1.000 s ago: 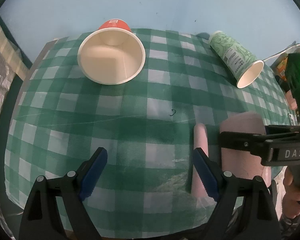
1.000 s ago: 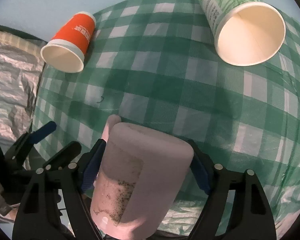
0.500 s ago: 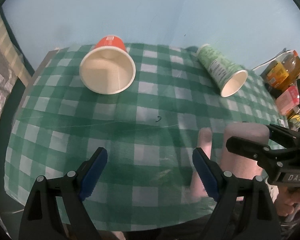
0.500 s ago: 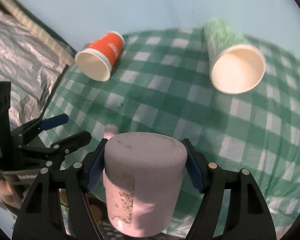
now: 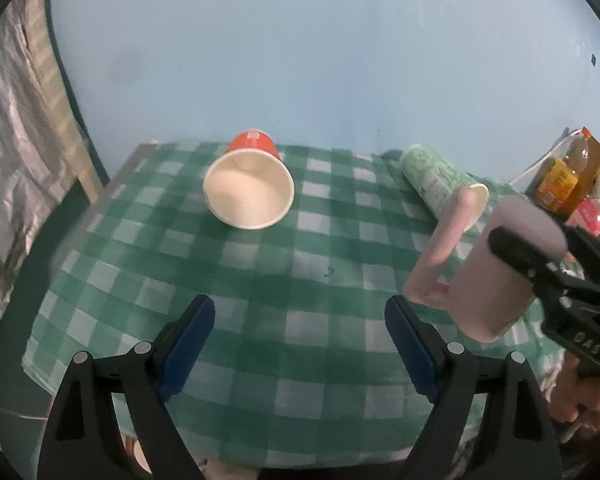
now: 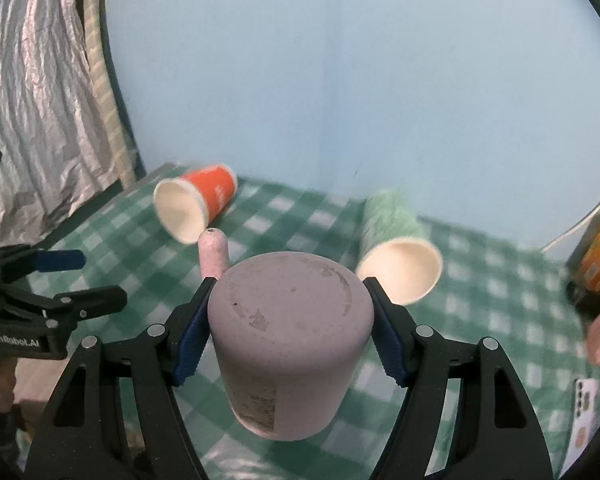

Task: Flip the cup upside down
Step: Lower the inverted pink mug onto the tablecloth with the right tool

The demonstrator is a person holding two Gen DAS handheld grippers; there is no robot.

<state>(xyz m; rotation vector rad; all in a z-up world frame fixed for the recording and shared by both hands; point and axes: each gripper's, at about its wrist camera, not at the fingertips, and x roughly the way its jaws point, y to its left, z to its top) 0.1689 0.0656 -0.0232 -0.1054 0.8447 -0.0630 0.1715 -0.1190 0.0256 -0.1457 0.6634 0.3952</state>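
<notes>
Left wrist: our left gripper (image 5: 300,344) is spread wide, nothing in it, above the checked table (image 5: 260,280). Pink cup (image 5: 488,276) at 3 o'clock, lifted, clamped in the right gripper (image 5: 540,268). Orange cup (image 5: 249,188) at 12 and green cup (image 5: 440,178) at 2, both on their sides.

Right wrist: right gripper (image 6: 288,332) clamps pink cup (image 6: 288,336), base toward us, handle at 11. Left gripper (image 6: 60,280) at 9.

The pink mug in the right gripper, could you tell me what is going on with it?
The right gripper is shut on the pink mug, held above the green checked tablecloth with its base tilted toward the camera. The left gripper is open and holds nothing. An orange paper cup and a green paper cup lie on their sides.
</notes>
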